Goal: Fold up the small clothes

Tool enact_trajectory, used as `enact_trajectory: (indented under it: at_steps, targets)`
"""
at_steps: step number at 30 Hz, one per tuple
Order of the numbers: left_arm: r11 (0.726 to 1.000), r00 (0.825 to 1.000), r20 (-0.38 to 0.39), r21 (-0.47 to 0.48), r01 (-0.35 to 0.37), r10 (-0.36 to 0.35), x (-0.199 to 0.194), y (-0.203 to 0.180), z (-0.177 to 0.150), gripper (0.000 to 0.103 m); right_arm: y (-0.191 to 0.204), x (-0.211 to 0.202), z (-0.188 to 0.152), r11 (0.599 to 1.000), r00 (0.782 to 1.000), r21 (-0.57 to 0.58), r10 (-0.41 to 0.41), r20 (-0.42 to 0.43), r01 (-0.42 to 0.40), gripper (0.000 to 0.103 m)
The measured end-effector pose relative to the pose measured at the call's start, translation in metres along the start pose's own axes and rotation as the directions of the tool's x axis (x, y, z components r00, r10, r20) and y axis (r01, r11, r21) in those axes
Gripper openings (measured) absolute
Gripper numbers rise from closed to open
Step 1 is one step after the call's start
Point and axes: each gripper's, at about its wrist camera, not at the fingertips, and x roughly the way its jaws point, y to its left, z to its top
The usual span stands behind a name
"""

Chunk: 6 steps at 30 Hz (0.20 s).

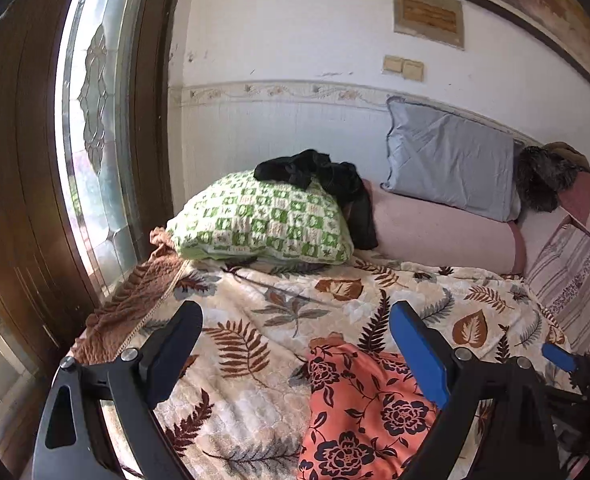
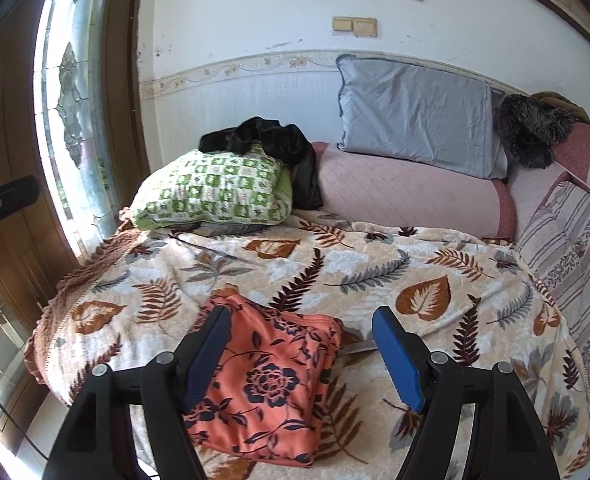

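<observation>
Both tongs gaping and holding nothing: folded orange floral garment (image 2: 271, 380) lies on leaf-print bed blanket (image 2: 375, 272), under and between right tongs (image 2: 301, 354), beneath the right finger of left tongs (image 1: 295, 356).

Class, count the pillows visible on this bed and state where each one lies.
2. The green-and-white checked knitted pillow lies at the bed's left, under a black garment. The grey fabric pillow leans against the wall, atop a pink bolster. Others may be hidden.
</observation>
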Motion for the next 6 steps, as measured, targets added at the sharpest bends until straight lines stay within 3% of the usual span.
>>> enact_trajectory:
  at_steps: [3, 6]
  targets:
    - [0.985, 0.985, -0.009, -0.012, -0.175, 0.175, 0.041, 0.02, -0.009, 0.095, -0.059, 0.041, -0.004, 0.991, 0.995, 0.095, -0.09, -0.033, 0.093, 0.076]
    - [0.977, 0.978, -0.025, -0.042, -0.209, 0.208, 0.058, 0.033, -0.013, 0.095, -0.121, 0.077, -0.014, 0.961, 0.981, 0.21, -0.16, -0.109, 0.18, 0.076]
